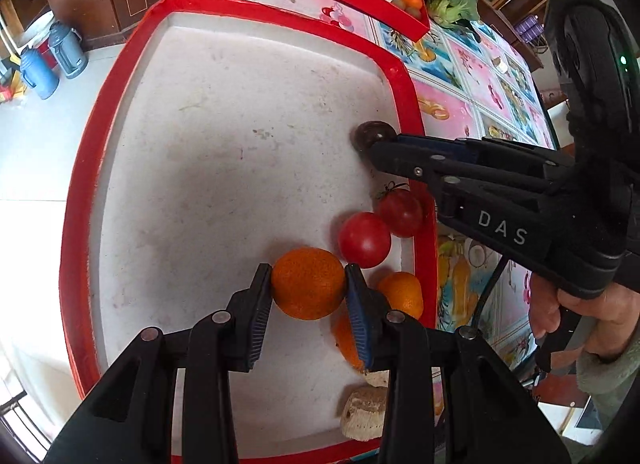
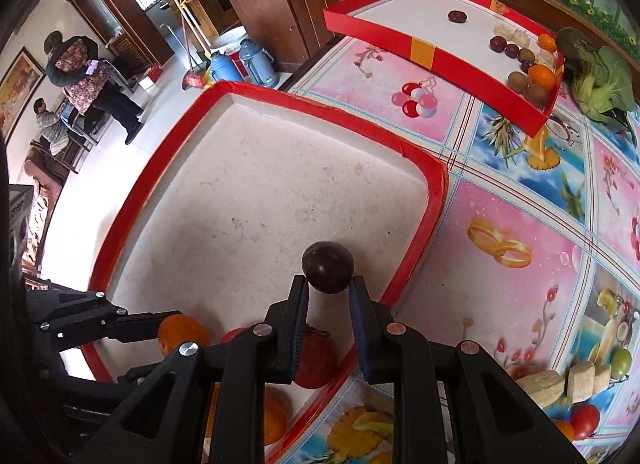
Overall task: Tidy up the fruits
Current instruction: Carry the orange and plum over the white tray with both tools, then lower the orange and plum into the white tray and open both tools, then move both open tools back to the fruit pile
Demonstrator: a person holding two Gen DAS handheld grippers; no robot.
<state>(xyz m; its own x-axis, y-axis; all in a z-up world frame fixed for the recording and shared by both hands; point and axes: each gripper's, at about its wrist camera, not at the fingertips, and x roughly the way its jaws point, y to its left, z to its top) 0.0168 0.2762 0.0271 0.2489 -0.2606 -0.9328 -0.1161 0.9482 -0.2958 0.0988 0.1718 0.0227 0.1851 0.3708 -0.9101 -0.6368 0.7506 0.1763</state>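
A red-rimmed white tray (image 1: 240, 184) lies below both grippers. My left gripper (image 1: 307, 284) is shut on an orange (image 1: 308, 283) just above the tray floor. My right gripper (image 2: 328, 288) is shut on a dark purple round fruit (image 2: 328, 267) near the tray's right rim; that fruit also shows in the left wrist view (image 1: 370, 135). Two red tomatoes (image 1: 364, 239) (image 1: 401, 212) and two more oranges (image 1: 402, 293) lie along the tray's right side. The held orange shows in the right wrist view (image 2: 182, 334).
A second red tray (image 2: 440, 52) at the table's far end holds dark fruits, kiwis, oranges and pale blocks. A leafy green vegetable (image 2: 600, 76) lies beside it. Pale blocks (image 2: 576, 380) and a tomato (image 2: 585, 420) sit on the patterned tablecloth (image 2: 520, 224). A pale block (image 1: 364, 412) lies in the near tray.
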